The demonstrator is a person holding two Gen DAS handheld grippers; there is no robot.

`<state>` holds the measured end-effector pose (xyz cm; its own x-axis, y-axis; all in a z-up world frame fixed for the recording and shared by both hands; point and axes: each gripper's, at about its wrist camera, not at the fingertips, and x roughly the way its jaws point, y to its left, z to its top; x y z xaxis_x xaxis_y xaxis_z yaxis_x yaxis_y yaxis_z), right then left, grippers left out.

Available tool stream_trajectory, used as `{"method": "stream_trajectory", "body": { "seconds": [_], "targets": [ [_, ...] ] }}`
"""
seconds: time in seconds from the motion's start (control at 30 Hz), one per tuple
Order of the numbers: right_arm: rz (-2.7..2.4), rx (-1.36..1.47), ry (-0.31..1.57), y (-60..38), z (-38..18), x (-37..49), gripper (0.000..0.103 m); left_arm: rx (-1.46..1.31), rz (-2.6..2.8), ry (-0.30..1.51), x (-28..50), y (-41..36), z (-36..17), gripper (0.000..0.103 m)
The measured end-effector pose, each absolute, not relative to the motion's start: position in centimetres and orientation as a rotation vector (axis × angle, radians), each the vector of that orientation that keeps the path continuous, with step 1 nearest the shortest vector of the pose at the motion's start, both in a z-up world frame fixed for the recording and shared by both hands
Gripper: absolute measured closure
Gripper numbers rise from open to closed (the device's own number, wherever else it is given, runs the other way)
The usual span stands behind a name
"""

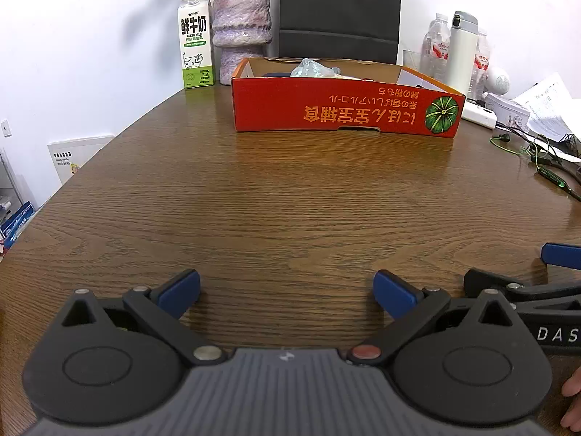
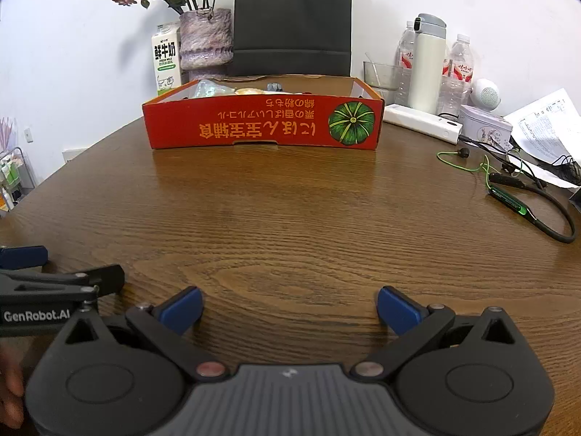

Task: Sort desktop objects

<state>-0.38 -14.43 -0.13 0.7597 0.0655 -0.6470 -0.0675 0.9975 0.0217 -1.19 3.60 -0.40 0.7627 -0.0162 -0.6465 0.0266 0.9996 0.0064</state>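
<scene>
A red cardboard box (image 1: 345, 112) with orange lettering and a green pumpkin picture stands at the far middle of the wooden table (image 1: 276, 196); it also shows in the right wrist view (image 2: 261, 125). Crumpled plastic (image 1: 314, 68) and other small items lie inside it, mostly hidden by its wall. My left gripper (image 1: 287, 292) is open and empty, low over the table's near edge. My right gripper (image 2: 289, 310) is open and empty, beside the left one. Each gripper shows at the edge of the other's view.
A milk carton (image 2: 166, 60), a vase with dried flowers (image 2: 205, 38) and a black bag (image 2: 292, 21) stand behind the box. At the right are bottles (image 2: 455, 72), a white flask (image 2: 428, 63), a power strip (image 2: 423, 121), a tin (image 2: 484, 125), papers (image 2: 544, 123) and green-black neckband earphones (image 2: 519, 203).
</scene>
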Motion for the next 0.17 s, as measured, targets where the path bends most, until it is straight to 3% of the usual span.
{"method": "stream_trajectory", "body": {
  "seconds": [0.17],
  "targets": [
    [0.072, -0.004, 0.704, -14.44, -0.14, -0.39, 0.0, 0.015, -0.022, 0.703, -1.13, 3.85, -0.4, 0.0]
  ]
}}
